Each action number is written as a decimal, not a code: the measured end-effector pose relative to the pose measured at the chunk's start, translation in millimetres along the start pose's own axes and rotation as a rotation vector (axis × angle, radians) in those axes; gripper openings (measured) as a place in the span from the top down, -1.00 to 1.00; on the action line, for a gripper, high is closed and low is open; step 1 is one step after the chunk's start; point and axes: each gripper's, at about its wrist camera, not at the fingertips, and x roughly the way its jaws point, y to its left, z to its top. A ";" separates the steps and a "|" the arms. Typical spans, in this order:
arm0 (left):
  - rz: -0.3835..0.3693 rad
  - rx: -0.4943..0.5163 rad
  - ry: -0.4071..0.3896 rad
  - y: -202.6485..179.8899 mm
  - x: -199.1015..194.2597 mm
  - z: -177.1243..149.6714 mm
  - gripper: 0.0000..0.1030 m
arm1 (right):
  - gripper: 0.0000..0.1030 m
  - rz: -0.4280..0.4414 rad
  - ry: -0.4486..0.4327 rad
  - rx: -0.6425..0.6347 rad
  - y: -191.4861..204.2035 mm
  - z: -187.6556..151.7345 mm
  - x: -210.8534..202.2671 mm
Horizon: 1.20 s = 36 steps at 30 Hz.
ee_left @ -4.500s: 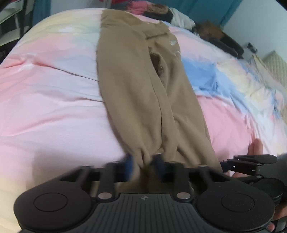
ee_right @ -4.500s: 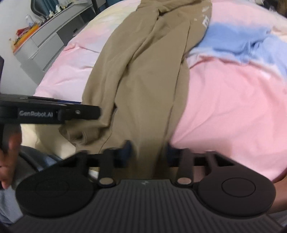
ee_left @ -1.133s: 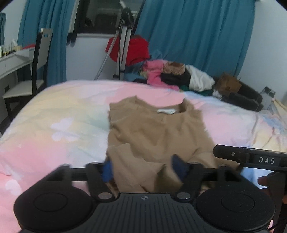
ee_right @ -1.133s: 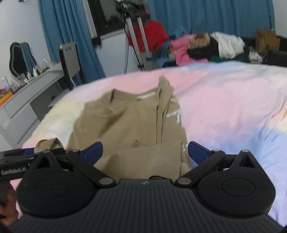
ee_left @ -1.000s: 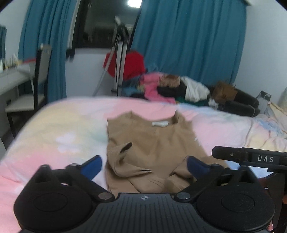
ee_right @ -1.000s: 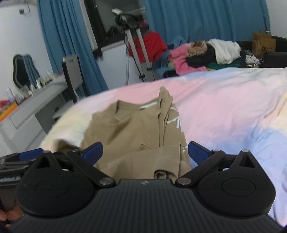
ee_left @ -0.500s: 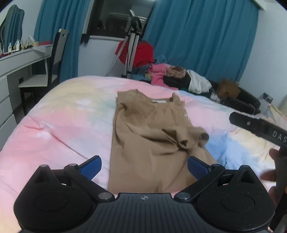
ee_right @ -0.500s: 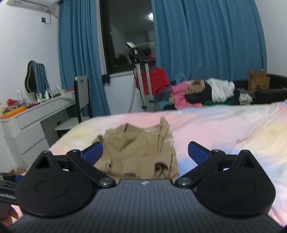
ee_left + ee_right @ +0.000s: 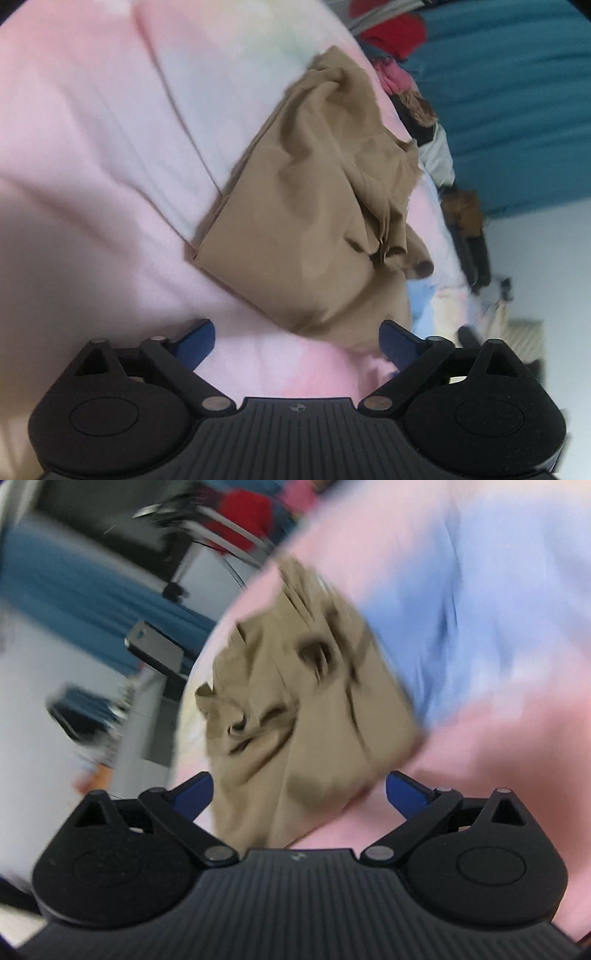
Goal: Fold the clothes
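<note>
Tan t-shirt (image 9: 317,221) lying rumpled, roughly folded on pastel pink-blue bedsheet (image 9: 92,166). Left gripper (image 9: 297,338) and right gripper (image 9: 299,790) both hovering near its edge, blue-tipped fingers (image 9: 195,338) spread wide, holding nothing. No readable writing, frames blurry.

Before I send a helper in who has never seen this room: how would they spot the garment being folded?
Look at the bed with the pastel pink and blue cover. On it lies one tan shirt, folded into a rumpled block. Unlike the red, pink and white clothes piled by the blue curtain, it is plain tan and lies alone on the cover.
</note>
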 end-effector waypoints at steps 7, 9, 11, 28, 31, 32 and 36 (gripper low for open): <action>-0.062 -0.115 -0.053 17.6 10.2 16.6 -0.26 | -0.70 0.048 0.062 0.135 -14.2 2.6 10.0; -0.064 -0.147 -0.061 23.7 11.3 18.4 -0.06 | -0.50 0.045 0.049 0.120 -11.8 3.0 8.8; -0.052 -0.177 -0.069 29.1 10.6 17.6 0.20 | -0.24 0.043 0.035 0.105 -9.4 3.4 7.6; -0.149 -0.024 -0.252 -11.1 -66.5 -6.3 0.87 | 0.75 0.047 -0.081 -0.029 18.8 1.9 -26.3; -0.164 -0.028 -0.257 -14.4 -76.8 -15.6 0.87 | 0.76 0.065 -0.082 -0.016 18.9 -6.0 -38.4; -0.165 -0.028 -0.256 -13.7 -81.0 -19.8 0.87 | 0.76 0.065 -0.078 -0.014 18.1 -9.5 -41.6; -0.178 -0.036 -0.261 -10.5 -96.3 -37.5 0.90 | 0.78 0.075 -0.074 -0.006 17.1 -23.6 -58.6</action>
